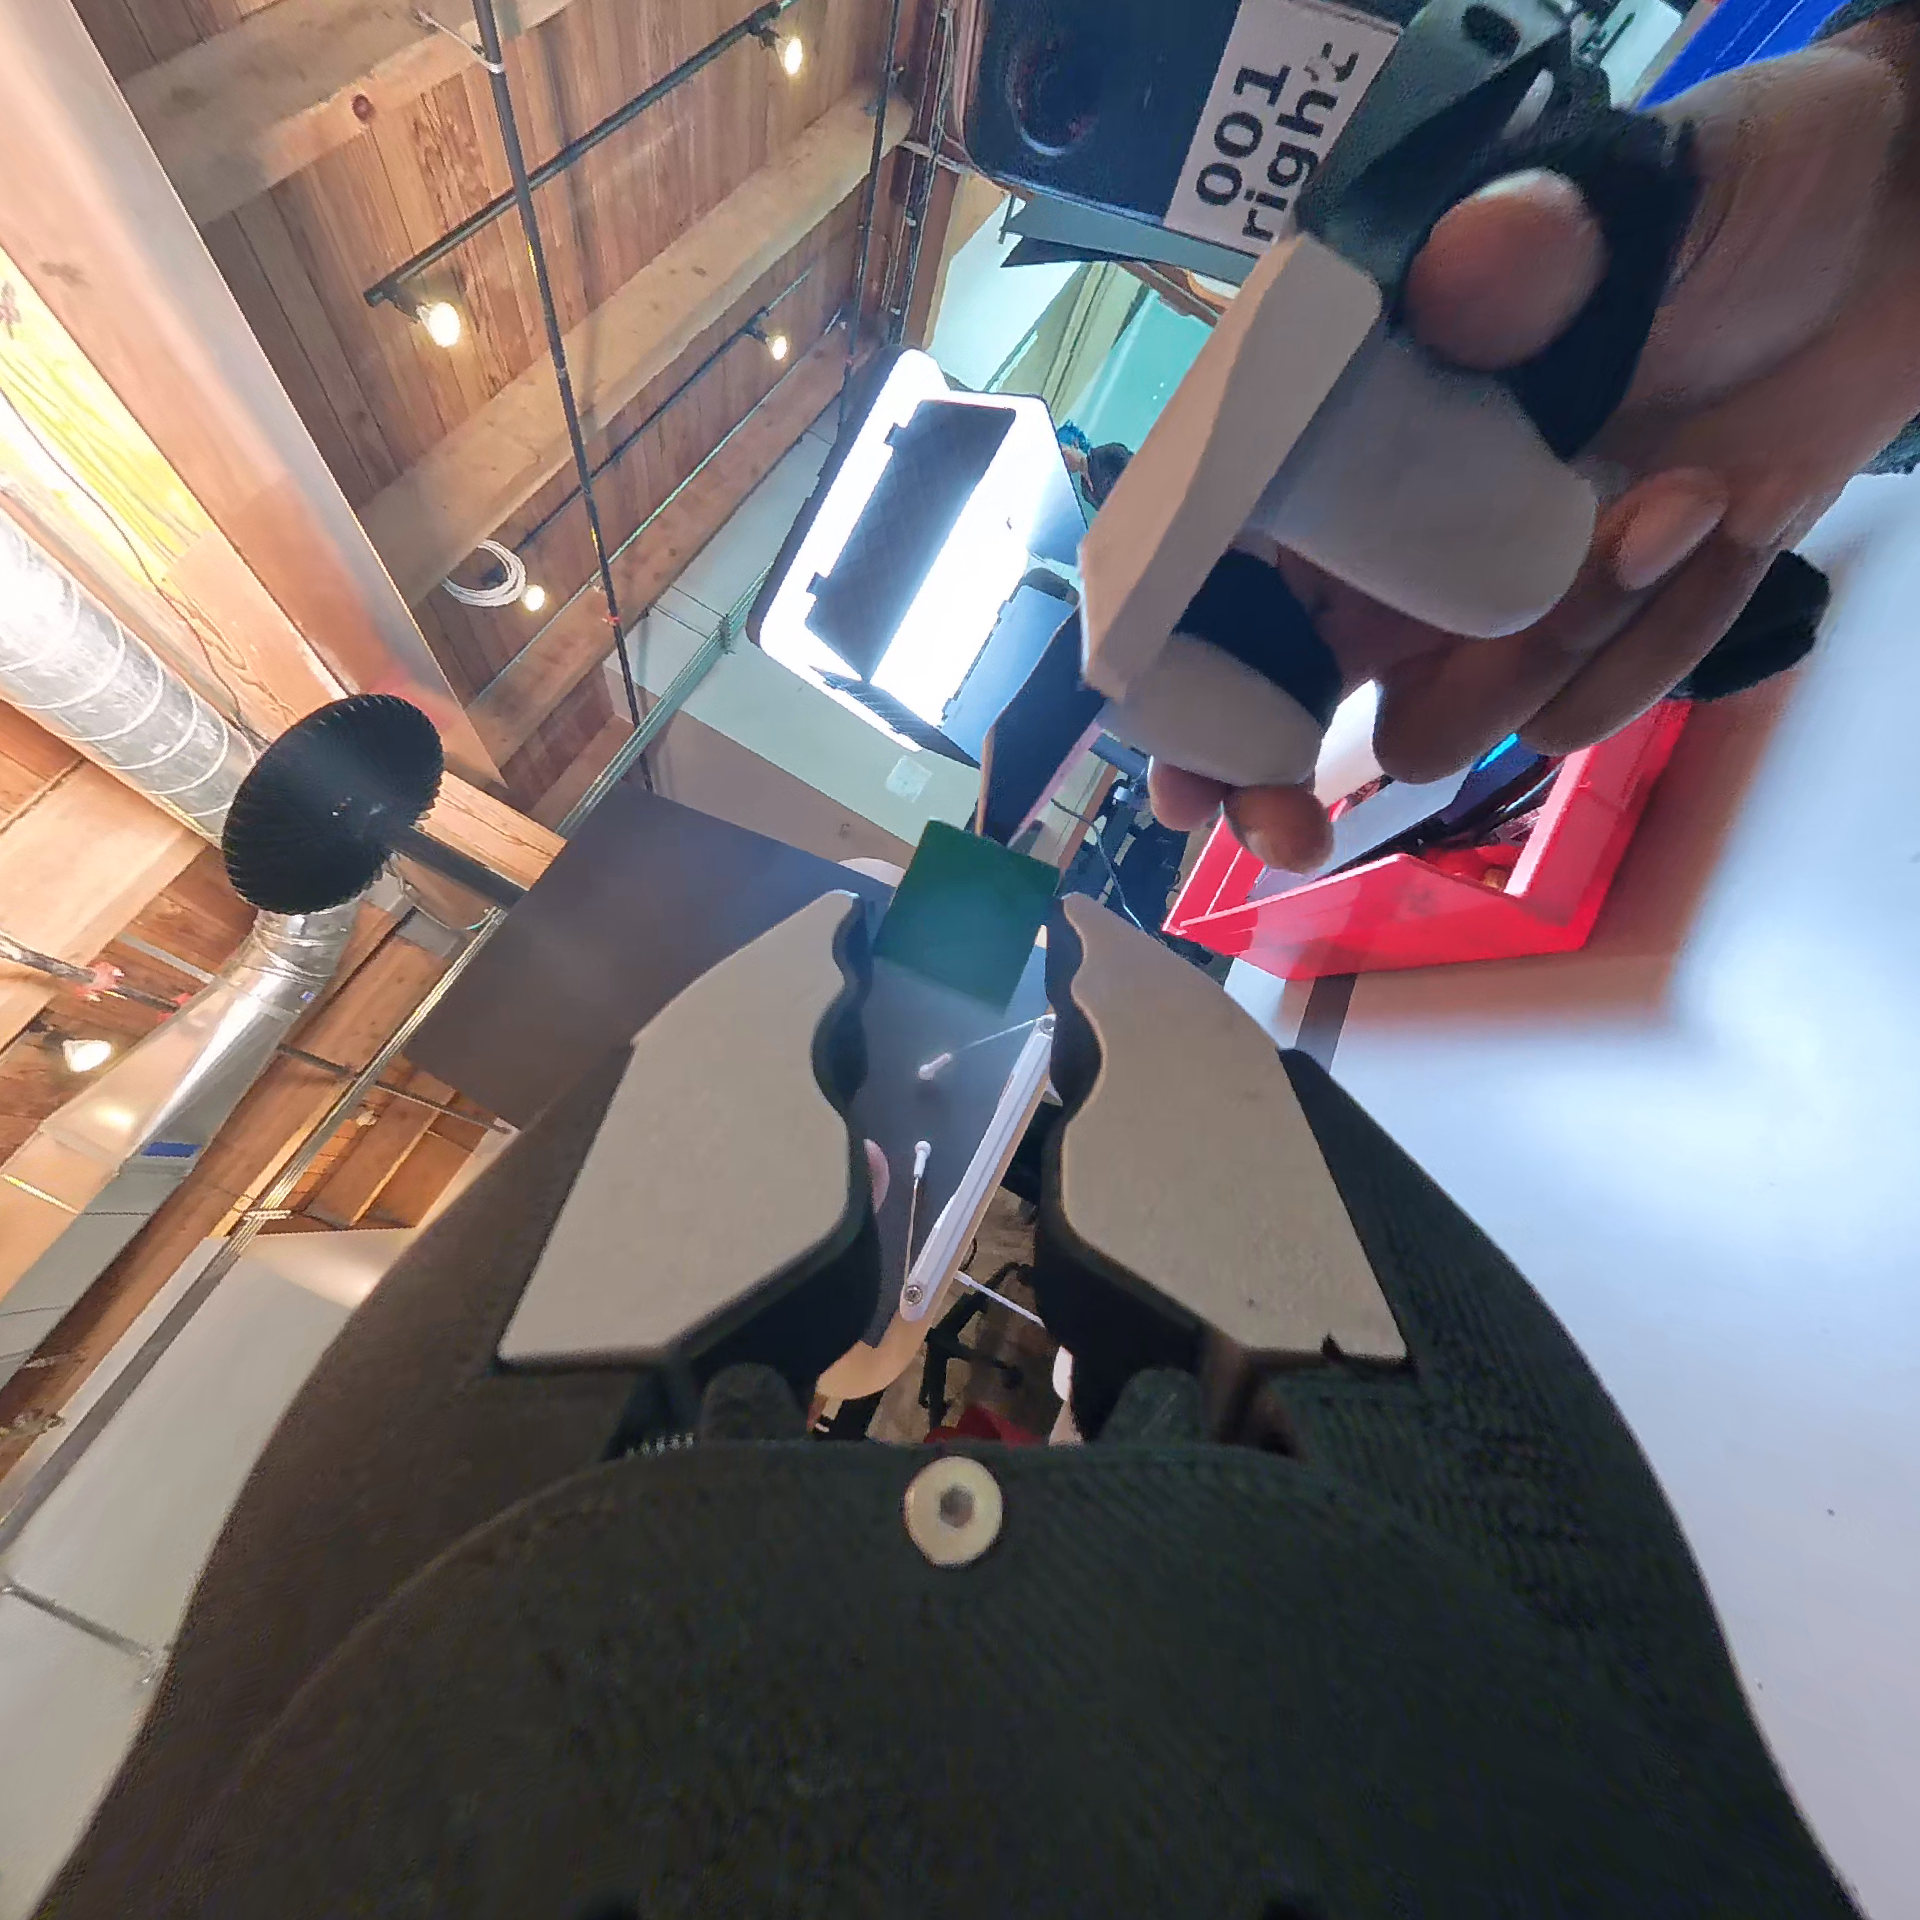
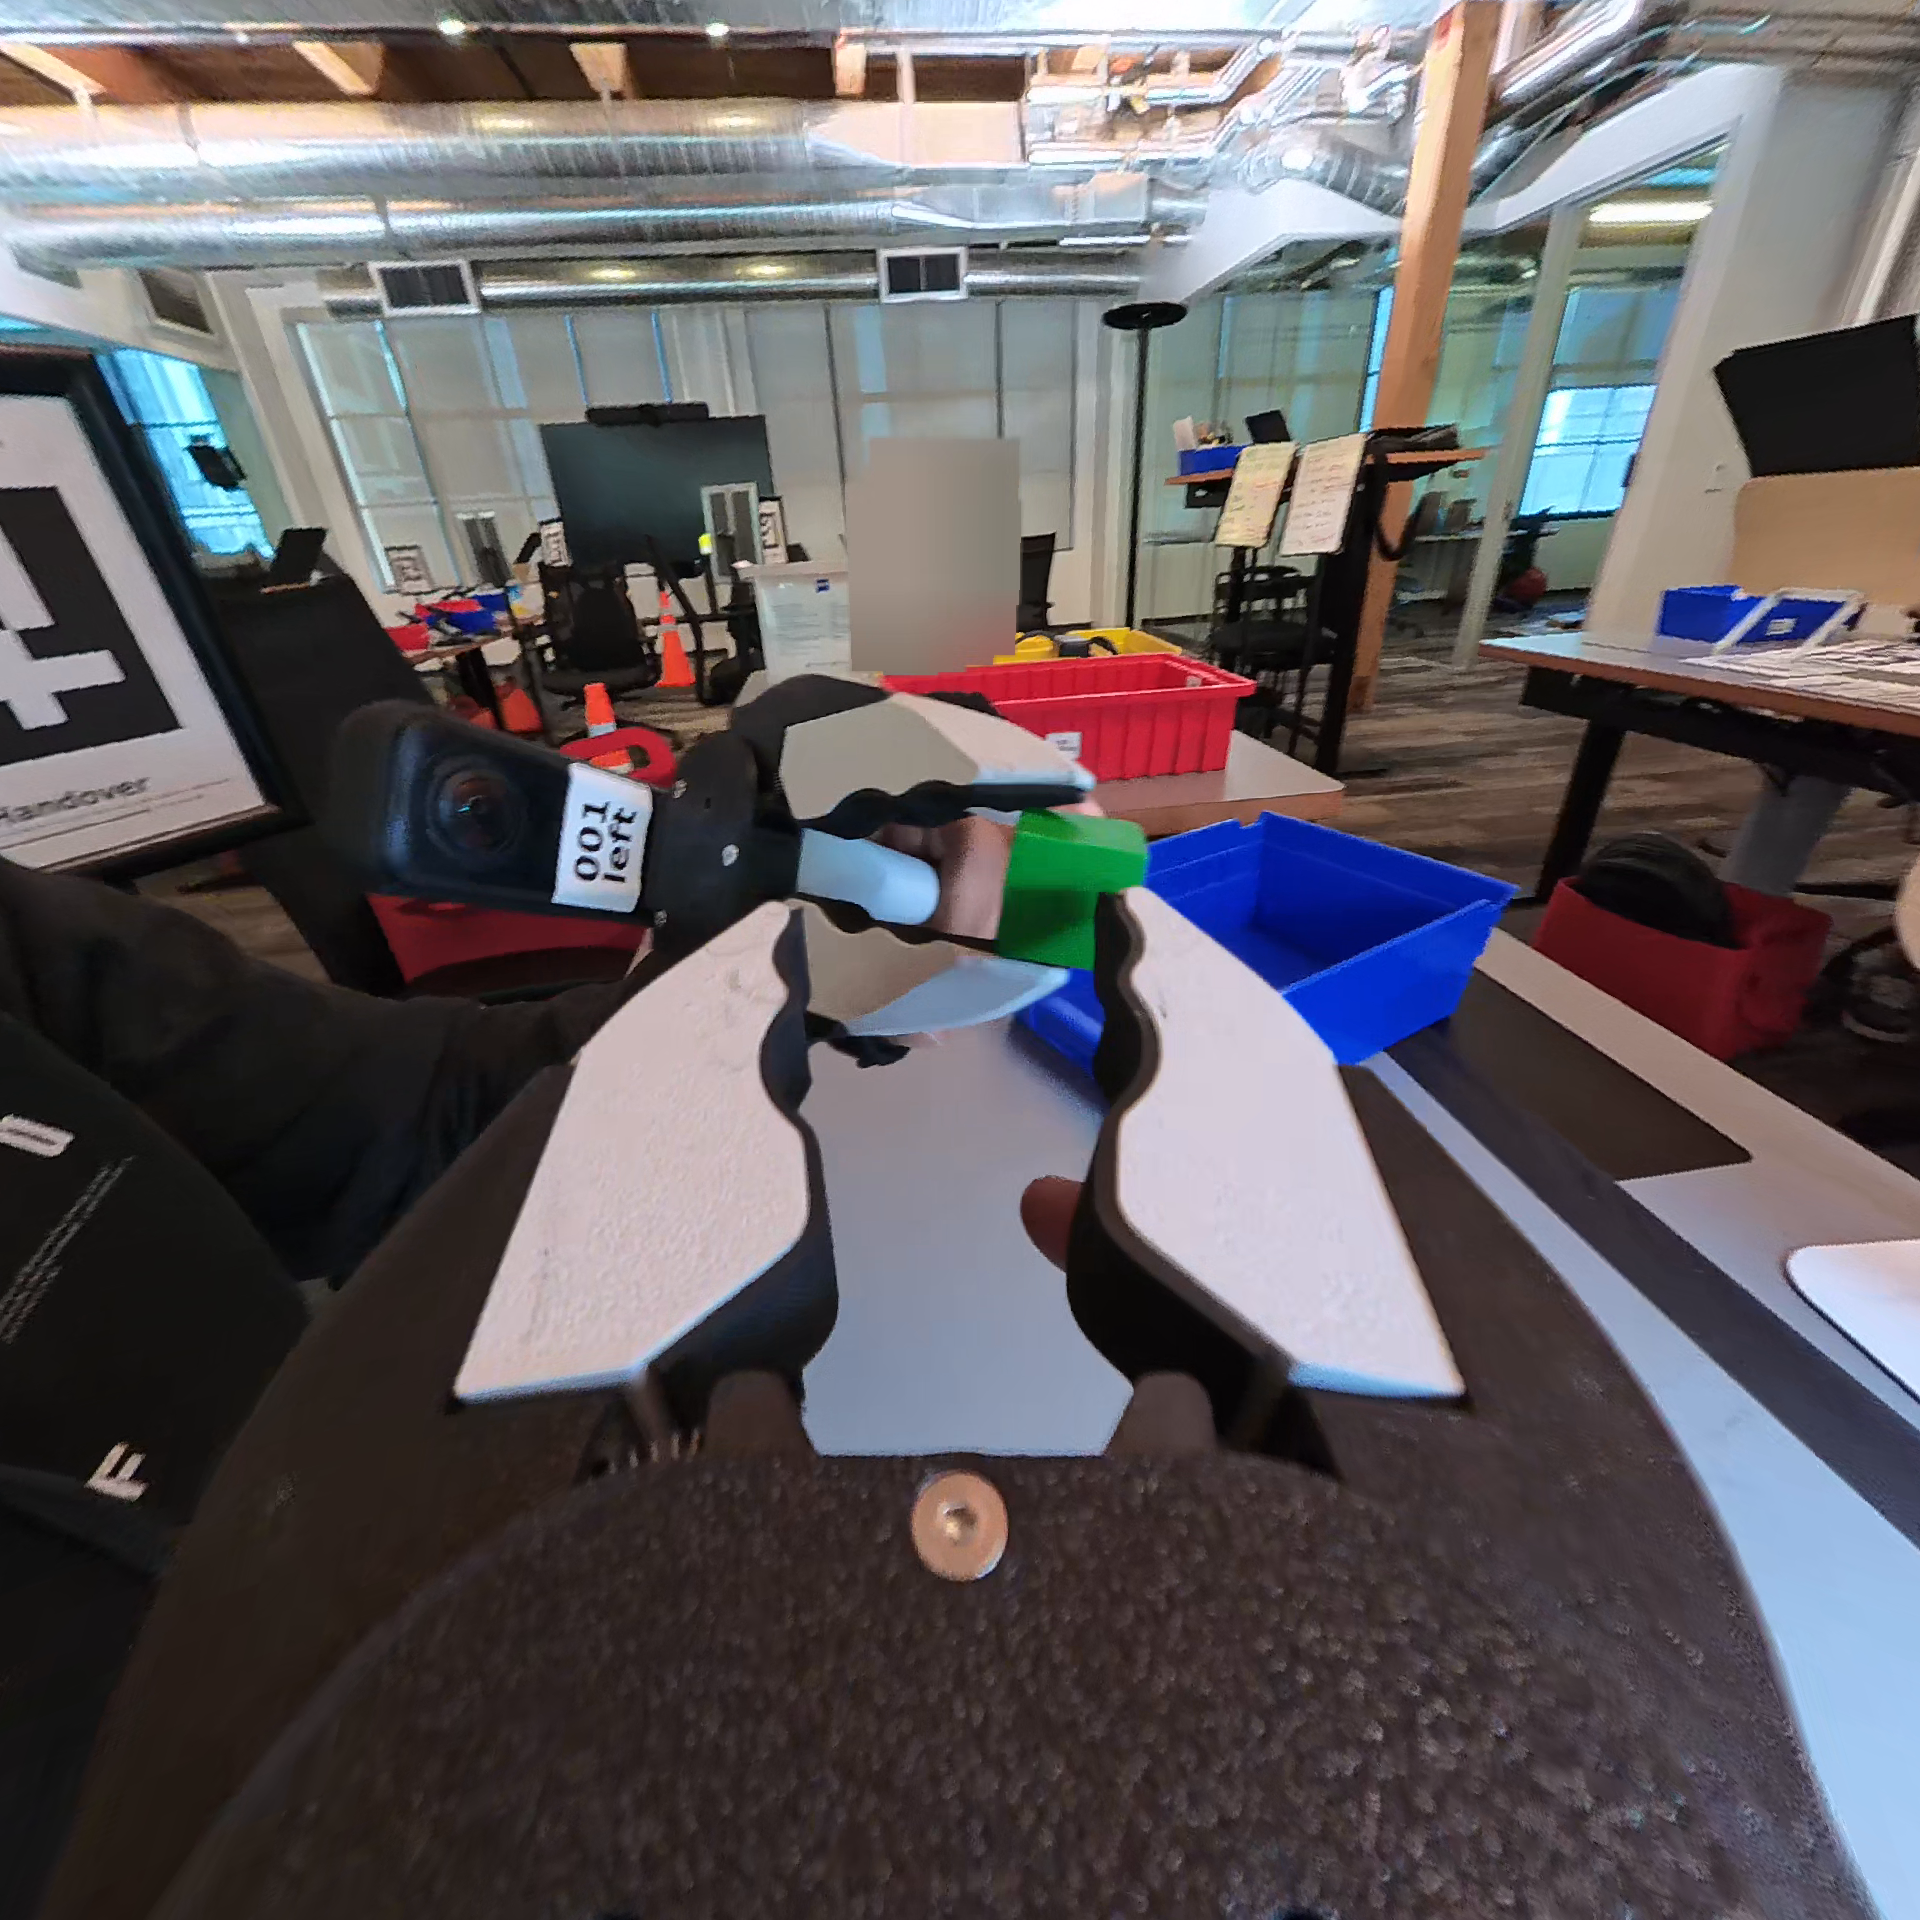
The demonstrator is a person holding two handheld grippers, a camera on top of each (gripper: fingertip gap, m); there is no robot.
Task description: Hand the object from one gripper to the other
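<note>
- Left gripper (image 2: 1049, 883) is turned on its side and pinches a green block (image 2: 1065, 883) between its two finger tips.
- In its own camera, the left gripper (image 1: 956, 925) shows the green block (image 1: 961, 914) stuck right at the tips, dark in the shade.
- Right gripper (image 2: 951, 956) has its fingers spread apart with nothing between them.
- Its right finger tip sits just beside the green block, but I cannot tell if it touches.
- From the left camera, the right gripper (image 1: 1236, 468) shows up high, held by a hand (image 1: 1662, 468) in a black strap.
- Behind the block sits a blue bin (image 2: 1351, 935) on the table (image 2: 1766, 1455).
- Farther back is a red bin (image 2: 1091, 717).
- One dark sleeve (image 2: 260, 1039) fills the left side.
</note>
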